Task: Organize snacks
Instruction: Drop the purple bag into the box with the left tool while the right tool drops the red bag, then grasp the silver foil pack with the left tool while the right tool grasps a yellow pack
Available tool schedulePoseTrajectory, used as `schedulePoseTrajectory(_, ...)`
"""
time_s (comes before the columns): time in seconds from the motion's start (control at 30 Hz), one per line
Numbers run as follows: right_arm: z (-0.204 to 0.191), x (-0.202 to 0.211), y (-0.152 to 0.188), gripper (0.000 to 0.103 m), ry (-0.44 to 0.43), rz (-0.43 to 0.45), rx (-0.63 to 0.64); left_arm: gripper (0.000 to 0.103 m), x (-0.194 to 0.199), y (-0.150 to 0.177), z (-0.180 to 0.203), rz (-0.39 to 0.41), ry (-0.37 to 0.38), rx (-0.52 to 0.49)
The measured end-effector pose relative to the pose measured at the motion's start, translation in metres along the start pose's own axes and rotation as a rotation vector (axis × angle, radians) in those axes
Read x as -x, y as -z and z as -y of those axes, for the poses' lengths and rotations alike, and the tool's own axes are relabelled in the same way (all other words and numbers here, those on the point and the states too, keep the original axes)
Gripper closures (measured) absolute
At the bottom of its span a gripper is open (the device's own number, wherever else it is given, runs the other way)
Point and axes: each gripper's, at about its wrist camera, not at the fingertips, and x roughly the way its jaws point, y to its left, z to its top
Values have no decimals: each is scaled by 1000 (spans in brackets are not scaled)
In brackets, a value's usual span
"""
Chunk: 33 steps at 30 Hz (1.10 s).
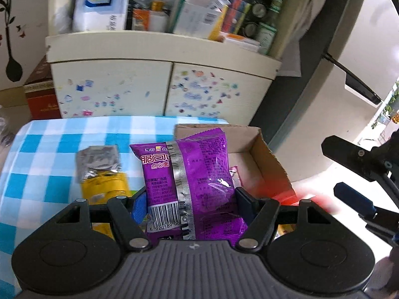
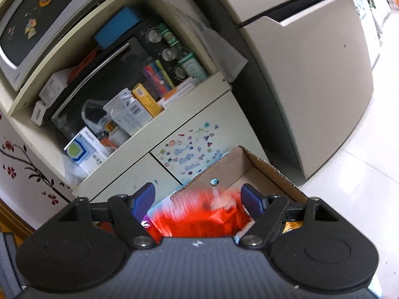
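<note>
Left wrist view: the left gripper [image 1: 190, 199] was clenched on a purple snack packet [image 1: 189, 174], its blue pads pressing the packet's lower part from both sides. The packet stood upright between the jaws, barcode side facing the camera, in front of an open cardboard box [image 1: 264, 157]. The box sat at the right end of the counter [image 1: 49, 149], which was covered by a blue-and-white checked cloth. A yellow packet with a silver top [image 1: 102, 174] lay on the cloth just left of the purple packet. A pink wrapper [image 1: 234, 172] showed inside the box, partly hidden. Behind the counter stood a cream cabinet [image 1: 159, 87] with stickers on its two doors and a crowded shelf above.

Right wrist view: the right gripper [image 2: 199, 199] grasped a red snack packet [image 2: 197, 219], blurred, which filled the gap between the blue pads. The packet was just in front of the same cardboard box [image 2: 249, 172], near its open side. The right gripper [image 1: 361, 186] also appeared at the right edge of the left wrist view, beside a red blur.
</note>
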Motion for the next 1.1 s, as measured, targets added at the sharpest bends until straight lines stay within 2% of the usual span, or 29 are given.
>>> schedulePoseTrajectory(0.27,17,1,-4,25,8,5,-113,28,-27,-1,21,-43,35,13)
schedulePoseTrajectory(0.37,20,0,-5,25,17,6,-140,24,-28,-2,31,-29,42,-17)
schedulePoseTrajectory(0.47,23,-1,-5,25,18,1,-166,13,-24,-6,38,-9,54,-43)
schedulePoseTrajectory(0.6,21,-3,-5,24,27,-7,-161,12,-17,-14,37,18,53,-62)
schedulePoseTrajectory(0.83,17,-5,-4,23,11,-14,-142,9,-8,-24,1,32,-16,-52)
schedulePoseTrajectory(1.1,-3,-11,2,20,-32,-29,-51,8,2,-32,-59,42,-94,24)
